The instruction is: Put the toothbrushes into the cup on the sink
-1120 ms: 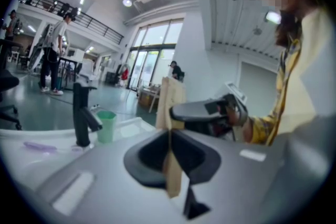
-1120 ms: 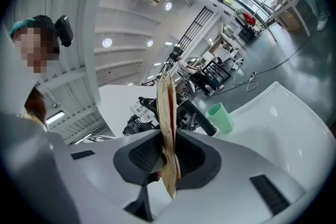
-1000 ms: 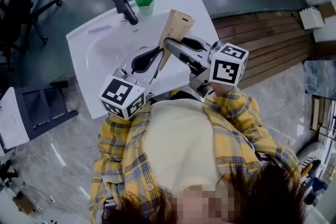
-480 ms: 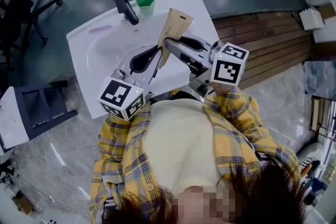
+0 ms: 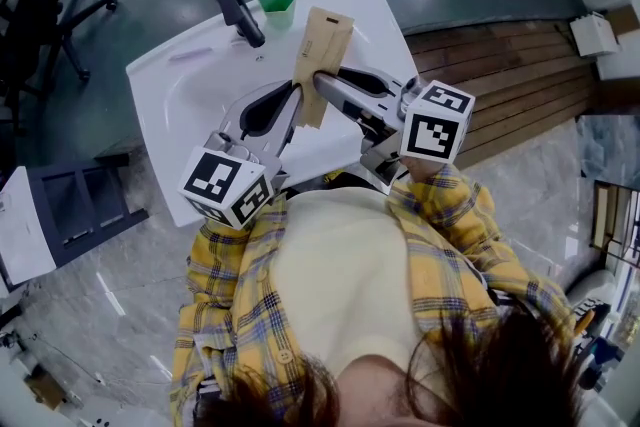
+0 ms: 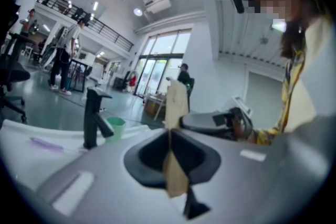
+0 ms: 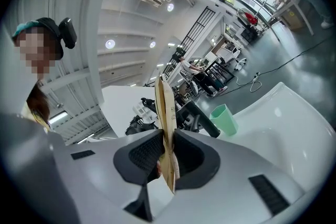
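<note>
A flat brown cardboard toothbrush pack (image 5: 322, 50) is held over the white sink (image 5: 190, 100) by both grippers. My left gripper (image 5: 293, 103) is shut on its lower edge, and the card is pinched between the jaws in the left gripper view (image 6: 171, 139). My right gripper (image 5: 320, 81) is shut on the pack from the other side, as the right gripper view (image 7: 167, 147) shows. The green cup (image 5: 276, 5) stands at the sink's back rim, right of the black faucet (image 5: 237, 12). A pale purple toothbrush (image 5: 190, 55) lies on the rim to the faucet's left.
A wooden platform (image 5: 520, 80) runs to the right of the sink. A dark stool (image 5: 85, 210) and an office chair (image 5: 50, 10) stand on the left. People stand far off in the hall (image 6: 63, 60).
The pack has swung so its broad face shows and its top leans more to the left. My left gripper has shifted slightly left. The right gripper has kept still.
</note>
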Motion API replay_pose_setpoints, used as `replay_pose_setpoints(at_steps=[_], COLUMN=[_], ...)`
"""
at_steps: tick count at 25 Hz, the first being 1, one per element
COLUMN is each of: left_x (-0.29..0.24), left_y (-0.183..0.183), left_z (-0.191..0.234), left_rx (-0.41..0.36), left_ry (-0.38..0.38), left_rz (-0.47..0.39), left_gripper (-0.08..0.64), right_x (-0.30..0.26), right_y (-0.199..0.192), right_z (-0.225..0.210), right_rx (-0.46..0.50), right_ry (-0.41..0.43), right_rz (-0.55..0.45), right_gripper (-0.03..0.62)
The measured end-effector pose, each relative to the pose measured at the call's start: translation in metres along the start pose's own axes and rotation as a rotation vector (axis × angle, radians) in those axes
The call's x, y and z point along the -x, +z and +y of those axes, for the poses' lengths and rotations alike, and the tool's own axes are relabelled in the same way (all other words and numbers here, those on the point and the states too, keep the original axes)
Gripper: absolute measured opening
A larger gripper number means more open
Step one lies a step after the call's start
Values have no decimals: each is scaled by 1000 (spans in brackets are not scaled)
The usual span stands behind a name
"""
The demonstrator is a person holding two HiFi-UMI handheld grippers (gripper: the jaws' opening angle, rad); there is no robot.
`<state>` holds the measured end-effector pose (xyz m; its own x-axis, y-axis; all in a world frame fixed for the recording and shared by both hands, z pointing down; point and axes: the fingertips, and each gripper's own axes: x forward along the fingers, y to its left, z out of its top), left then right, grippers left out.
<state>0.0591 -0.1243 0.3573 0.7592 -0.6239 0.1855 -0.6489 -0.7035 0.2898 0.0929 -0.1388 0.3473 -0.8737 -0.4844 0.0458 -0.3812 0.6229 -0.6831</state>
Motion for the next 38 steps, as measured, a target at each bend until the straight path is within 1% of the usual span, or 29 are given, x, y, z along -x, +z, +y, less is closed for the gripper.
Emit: replay_pose_setpoints(at_steps=[2,8,11,18,21,24,29,33,38], left_x=[1,2,2,6,11,15,20,30,44], left_y=[3,7,7,7,11,10,9,4,2], left_z=[3,2,4,13,22,27,30,38,48], left_rx=[9,-3,5,40,65,62,73,86,101], left_ry=[6,9,17,61,91,110,137,183,246], left_rz=[-11,-26,-36,-59,-85,-88,-100,-105,-134], left_gripper=[25,25,25,25,25,25,25,25,25], right_x=[1,1,0,-3,-1,1,1,-2,-16], right_y=[-1,1,2,0,1,3,16,32,56], right_z=[-2,-4,-6,-6,-13,-20,-29,-36,-38], right_rx=[5,45,46,46,49,54,77,101,141], right_ry=[-14,-52,-60,-55,-82,-108,-132,-149,-139], right_rz=[1,2,-1,17,16,9,-10,-50,-100], right_gripper=[51,38,38,38,29,22,18,18,18])
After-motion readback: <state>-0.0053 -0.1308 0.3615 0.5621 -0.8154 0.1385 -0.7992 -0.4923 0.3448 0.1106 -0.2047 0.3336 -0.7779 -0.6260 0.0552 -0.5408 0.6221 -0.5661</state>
